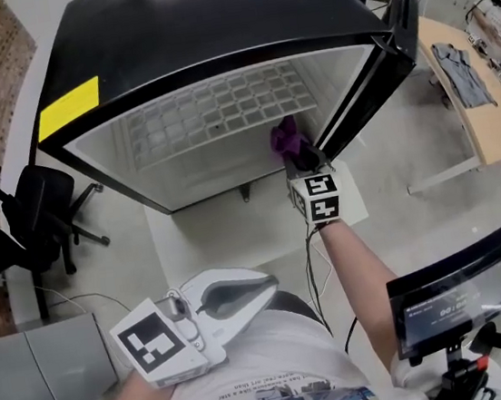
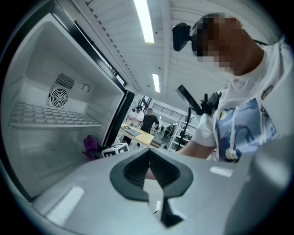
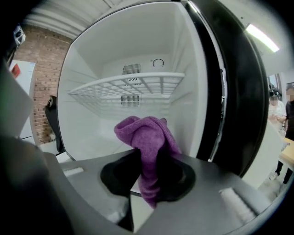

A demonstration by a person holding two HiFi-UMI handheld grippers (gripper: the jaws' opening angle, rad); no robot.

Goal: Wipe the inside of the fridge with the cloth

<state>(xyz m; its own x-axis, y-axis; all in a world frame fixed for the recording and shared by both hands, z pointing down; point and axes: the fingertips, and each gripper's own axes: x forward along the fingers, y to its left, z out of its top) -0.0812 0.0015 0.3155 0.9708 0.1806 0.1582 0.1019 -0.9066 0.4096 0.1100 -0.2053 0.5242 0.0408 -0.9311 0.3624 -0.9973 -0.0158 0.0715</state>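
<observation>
— At the right edge of the fridge [image 1: 209, 26] opening, by the side wall, what is that purple thing?
— That is the cloth [image 3: 146, 142], bunched up and clamped between the jaws of the right gripper [image 3: 149, 176], just below the front of the wire shelf [image 3: 133, 87].
— Does it touch the wall?
— Cannot tell; it is just beside it, close to the black door [image 1: 401, 19].
— And the left gripper [image 2: 149, 170]?
— Jaws together, nothing between them, held low near the person's shirt [image 1: 285, 391], well apart from the fridge.
</observation>
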